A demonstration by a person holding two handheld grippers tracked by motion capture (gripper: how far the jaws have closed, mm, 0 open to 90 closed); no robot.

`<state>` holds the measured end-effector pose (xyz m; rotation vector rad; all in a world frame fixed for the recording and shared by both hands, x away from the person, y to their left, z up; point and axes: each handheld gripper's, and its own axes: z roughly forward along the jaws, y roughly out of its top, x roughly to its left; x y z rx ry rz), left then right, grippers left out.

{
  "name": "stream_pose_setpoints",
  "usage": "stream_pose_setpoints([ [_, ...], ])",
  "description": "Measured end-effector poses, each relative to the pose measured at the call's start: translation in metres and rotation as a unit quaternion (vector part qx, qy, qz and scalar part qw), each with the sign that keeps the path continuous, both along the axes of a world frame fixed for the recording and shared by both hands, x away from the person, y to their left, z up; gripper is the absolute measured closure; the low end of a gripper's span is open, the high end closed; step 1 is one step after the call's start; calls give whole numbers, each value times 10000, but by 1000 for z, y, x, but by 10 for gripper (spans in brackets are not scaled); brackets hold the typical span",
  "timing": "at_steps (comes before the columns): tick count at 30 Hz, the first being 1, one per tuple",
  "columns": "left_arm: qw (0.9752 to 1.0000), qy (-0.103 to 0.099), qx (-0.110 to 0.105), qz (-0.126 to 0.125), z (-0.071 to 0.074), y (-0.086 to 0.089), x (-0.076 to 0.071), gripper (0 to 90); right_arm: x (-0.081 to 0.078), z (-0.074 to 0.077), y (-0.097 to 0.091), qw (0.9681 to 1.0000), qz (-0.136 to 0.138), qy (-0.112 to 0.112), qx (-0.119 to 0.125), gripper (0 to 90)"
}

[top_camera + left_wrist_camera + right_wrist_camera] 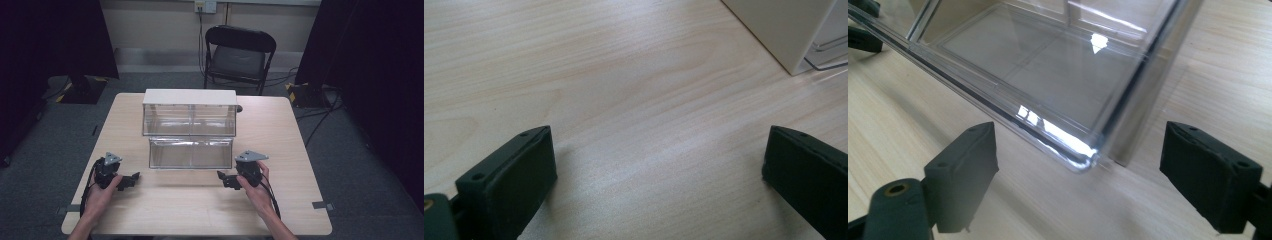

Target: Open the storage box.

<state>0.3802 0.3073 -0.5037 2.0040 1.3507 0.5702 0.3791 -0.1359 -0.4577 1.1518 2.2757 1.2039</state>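
The clear drawer (pixel 191 153) stands pulled out of the white-topped box (pixel 189 112) mid-desk (pixel 200 210), both grippers, left (pixel 131 180) and right (pixel 223 178), flank its front with fingers wide and empty, so the next move likely needs them pushing it shut

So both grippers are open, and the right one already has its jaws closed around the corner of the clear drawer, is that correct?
Not quite. The right gripper is open, but its jaws stand apart in front of the corner of the clear drawer and do not clamp it, as the right gripper view shows. The left gripper is open too, over the bare table.
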Motion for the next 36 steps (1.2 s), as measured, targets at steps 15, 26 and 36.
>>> stream_pose_setpoints([
  [15, 10000, 1, 0, -1, 0, 0, 0, 4, 11, -13, 5, 10000, -54, 29, 70, 141],
  [26, 10000, 3, -1, -1, 0, 0, 0, 4, 7, -10, 4, 9998, 30, -95, 178, 140],
  [36, 10000, 4, 0, -2, 0, 0, 0, 3, 6, -8, 4, 9996, 23, -64, 262, 142],
])
